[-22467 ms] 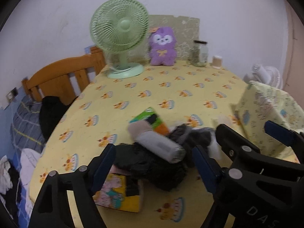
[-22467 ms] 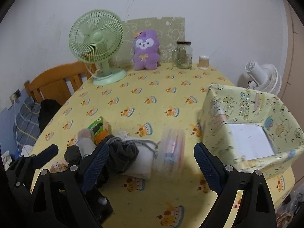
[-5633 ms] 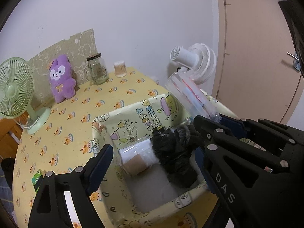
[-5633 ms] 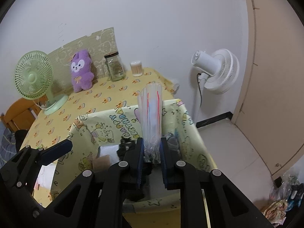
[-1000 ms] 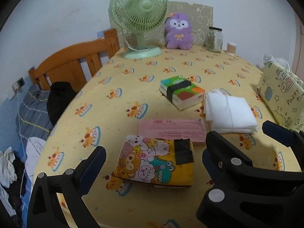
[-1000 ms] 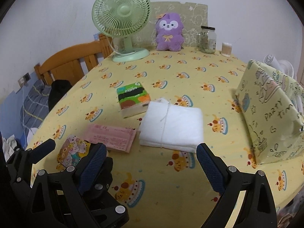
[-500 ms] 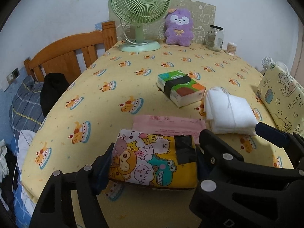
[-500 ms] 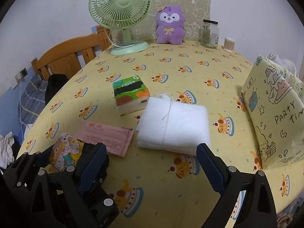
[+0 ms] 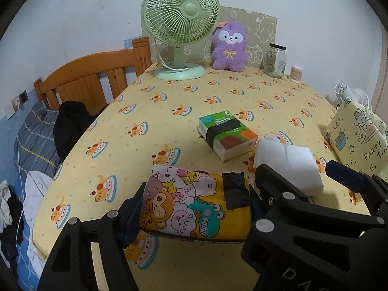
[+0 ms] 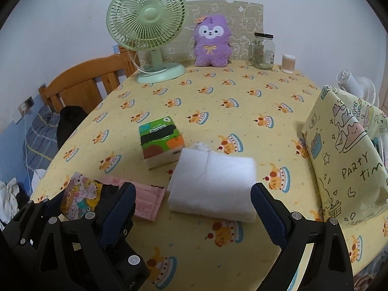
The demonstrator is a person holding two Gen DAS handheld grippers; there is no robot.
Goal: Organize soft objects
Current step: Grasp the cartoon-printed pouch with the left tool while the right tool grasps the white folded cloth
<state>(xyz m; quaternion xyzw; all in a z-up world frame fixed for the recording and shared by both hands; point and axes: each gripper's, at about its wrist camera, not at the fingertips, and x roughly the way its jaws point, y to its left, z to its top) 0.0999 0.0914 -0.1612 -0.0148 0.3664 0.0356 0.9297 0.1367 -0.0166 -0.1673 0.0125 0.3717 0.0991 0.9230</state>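
Note:
A tissue pack printed with cartoon animals (image 9: 194,206) sits between the fingers of my left gripper (image 9: 196,194), which is shut on its two sides near the table's front left edge. The same pack (image 10: 80,196) shows at the lower left of the right wrist view, beside a flat pink packet (image 10: 145,200). My right gripper (image 10: 192,201) is open, with nothing in it, just in front of a folded white cloth (image 10: 213,179). A green tissue pack (image 10: 161,143) lies behind the cloth. A yellow patterned box (image 10: 346,160) stands at the right.
At the far end of the yellow tablecloth (image 9: 169,111) stand a green desk fan (image 9: 180,21), a purple plush toy (image 9: 229,46), a glass jar (image 9: 276,60) and a cotton swab tub (image 9: 296,72). A wooden headboard (image 9: 92,77) and bedding lie to the left.
My left gripper, open around the cartoon pack a second ago, has shut on it. The pack now hides the pink packet in the left wrist view. The right gripper stays open.

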